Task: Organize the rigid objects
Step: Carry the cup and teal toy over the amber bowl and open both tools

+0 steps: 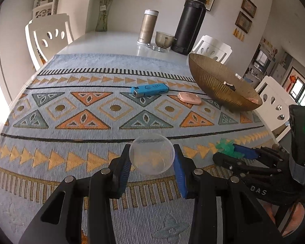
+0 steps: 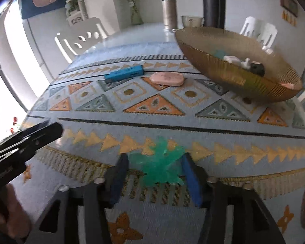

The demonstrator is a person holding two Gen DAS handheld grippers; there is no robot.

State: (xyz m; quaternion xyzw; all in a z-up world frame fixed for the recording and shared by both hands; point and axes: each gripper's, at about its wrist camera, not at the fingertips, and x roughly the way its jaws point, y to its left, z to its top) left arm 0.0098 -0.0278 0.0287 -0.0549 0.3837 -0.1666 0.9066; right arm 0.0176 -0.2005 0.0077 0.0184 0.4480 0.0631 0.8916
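My left gripper (image 1: 152, 156) is shut on a clear round plastic lid (image 1: 152, 154), held just above the patterned cloth. My right gripper (image 2: 155, 162) is shut on a green translucent spiky toy (image 2: 159, 165); it also shows in the left wrist view (image 1: 228, 148) at the right. A blue rectangular device (image 1: 149, 89) (image 2: 123, 73) and a pink flat case (image 1: 190, 97) (image 2: 167, 78) lie on the cloth further off. A ribbed golden bowl (image 1: 217, 85) (image 2: 223, 69) stands at the right and holds a few small objects.
A patterned cloth (image 1: 91, 122) covers the table. At the far end stand a black flask (image 1: 190, 20), a beige tumbler (image 1: 147, 28), a small glass cup (image 1: 164, 38) and a vase (image 1: 102, 14). White chairs (image 1: 48, 34) surround the table.
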